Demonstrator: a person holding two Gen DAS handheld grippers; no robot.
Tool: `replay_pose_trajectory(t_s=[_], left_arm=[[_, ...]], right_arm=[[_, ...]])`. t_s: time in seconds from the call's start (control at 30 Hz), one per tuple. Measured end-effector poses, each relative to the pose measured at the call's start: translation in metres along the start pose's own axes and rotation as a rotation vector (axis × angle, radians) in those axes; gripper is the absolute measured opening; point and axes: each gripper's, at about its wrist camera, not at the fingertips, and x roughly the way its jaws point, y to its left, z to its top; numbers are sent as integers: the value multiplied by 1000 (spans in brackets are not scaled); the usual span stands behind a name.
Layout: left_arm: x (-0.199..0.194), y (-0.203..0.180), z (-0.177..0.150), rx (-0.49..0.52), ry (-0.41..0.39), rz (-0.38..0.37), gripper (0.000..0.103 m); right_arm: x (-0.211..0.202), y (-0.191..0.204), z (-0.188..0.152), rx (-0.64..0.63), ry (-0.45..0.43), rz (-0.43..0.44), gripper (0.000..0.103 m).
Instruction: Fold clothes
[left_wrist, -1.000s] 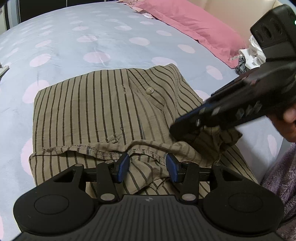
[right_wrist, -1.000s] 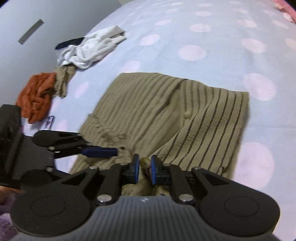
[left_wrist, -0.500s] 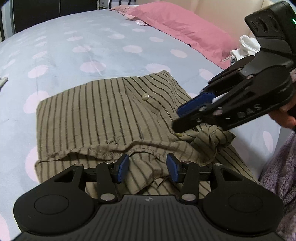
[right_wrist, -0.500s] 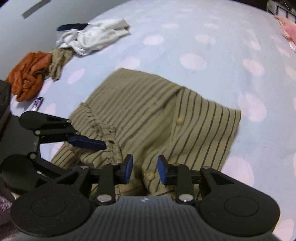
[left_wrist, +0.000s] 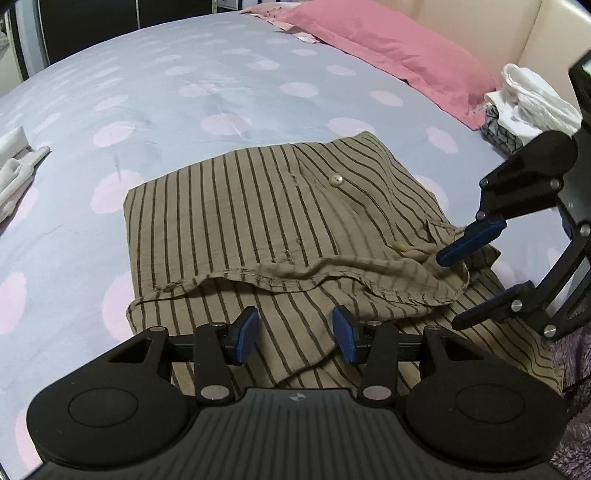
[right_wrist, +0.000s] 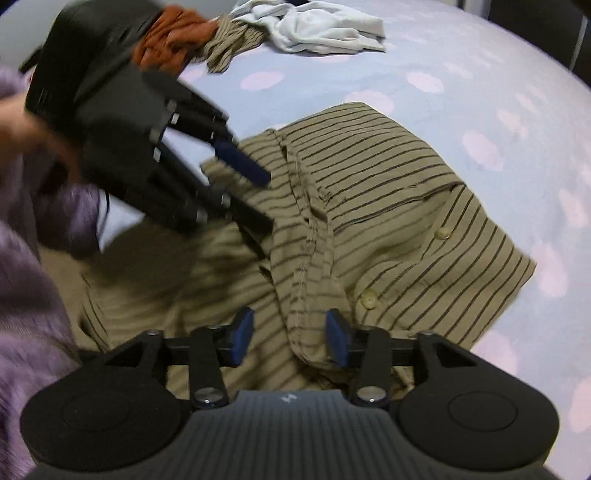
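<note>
A: Where's the striped shirt (left_wrist: 266, 221)?

B: On the bed (left_wrist: 155, 96), partly folded. Top layer is doubled over, with its stitched hem running across just past the left tongs (left_wrist: 295, 332). One button (left_wrist: 336, 180) shows on the placket near the shirt's far edge.

A: Left tongs state?

B: Apart, blue pads clear of the cloth, hovering over the shirt's near edge. Nothing clamped.

A: Right tongs (right_wrist: 290, 336)?

B: Jaws have just been opening. Now apart. A ridge of the shirt's folded hem lies between the pads, close to the right-hand one; no squeeze visible.

A: Anything else around the shirt?

B: Pink pillow (left_wrist: 388, 48) beyond the shirt, at the head of the bed. Folded white stack (left_wrist: 532, 99) to the shirt's far right in the left wrist view. Right wrist view: orange garment (right_wrist: 170, 37) and white garment (right_wrist: 325, 26) in a heap past the shirt, purple fuzzy sleeve (right_wrist: 22, 295) at its left.
</note>
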Motion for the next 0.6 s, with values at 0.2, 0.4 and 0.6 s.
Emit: replay_pose_trajectory(t_s=[0.2, 0.4, 0.6], left_arm=[[-1, -1, 0, 7, -2, 10, 43], [-1, -1, -2, 17, 2, 23, 43], [-6, 1, -6, 22, -1, 40, 43]], right_arm=[[-1, -3, -5, -35, 17, -56, 7], [-21, -24, -1, 81, -96, -156, 1], [-31, -25, 1, 41, -154, -91, 7]])
